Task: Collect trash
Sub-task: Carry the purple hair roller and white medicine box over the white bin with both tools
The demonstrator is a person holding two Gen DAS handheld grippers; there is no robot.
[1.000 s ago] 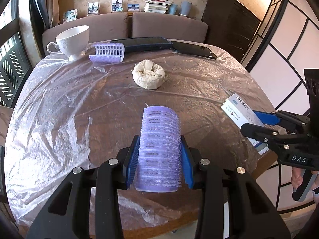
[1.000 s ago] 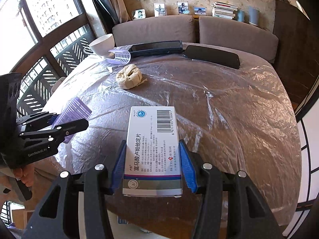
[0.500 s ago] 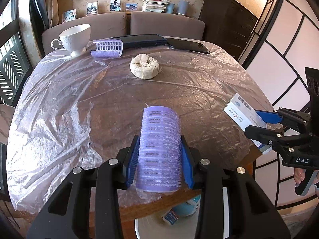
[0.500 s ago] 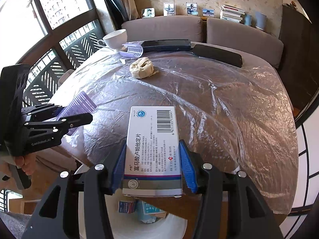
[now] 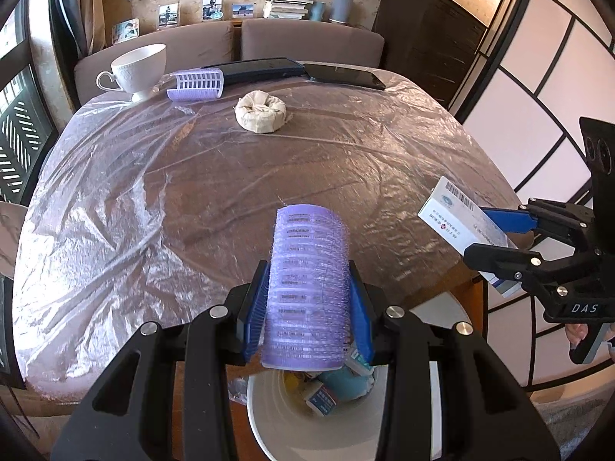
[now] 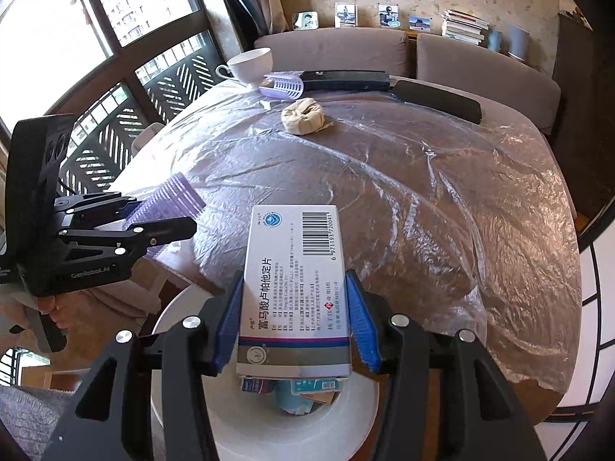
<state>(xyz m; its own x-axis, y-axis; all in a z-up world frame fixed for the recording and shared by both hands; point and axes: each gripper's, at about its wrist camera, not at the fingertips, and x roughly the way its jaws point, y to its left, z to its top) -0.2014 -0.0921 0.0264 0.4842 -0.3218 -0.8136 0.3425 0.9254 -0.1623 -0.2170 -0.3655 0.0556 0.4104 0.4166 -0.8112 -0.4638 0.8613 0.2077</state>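
Observation:
My left gripper (image 5: 307, 307) is shut on a purple hair roller (image 5: 307, 288) and holds it past the table's near edge, above a white trash bin (image 5: 284, 418) that holds several scraps. My right gripper (image 6: 294, 319) is shut on a white medicine box (image 6: 296, 280) with a barcode, also above the bin (image 6: 184, 315). The right gripper and box show at the right of the left wrist view (image 5: 461, 223). The left gripper and roller show at the left of the right wrist view (image 6: 165, 203). A crumpled beige paper wad (image 5: 261, 111) lies on the far part of the table.
The round table (image 5: 115, 199) is covered with clear plastic film. At its far side stand a white teacup (image 5: 138, 69), a second purple roller (image 5: 196, 84) and two black flat devices (image 5: 261, 69). A sofa and a dark cabinet stand behind.
Both grippers have pulled back from over the table to beyond its near edge with their objects held. The white bin has come into view beneath them.

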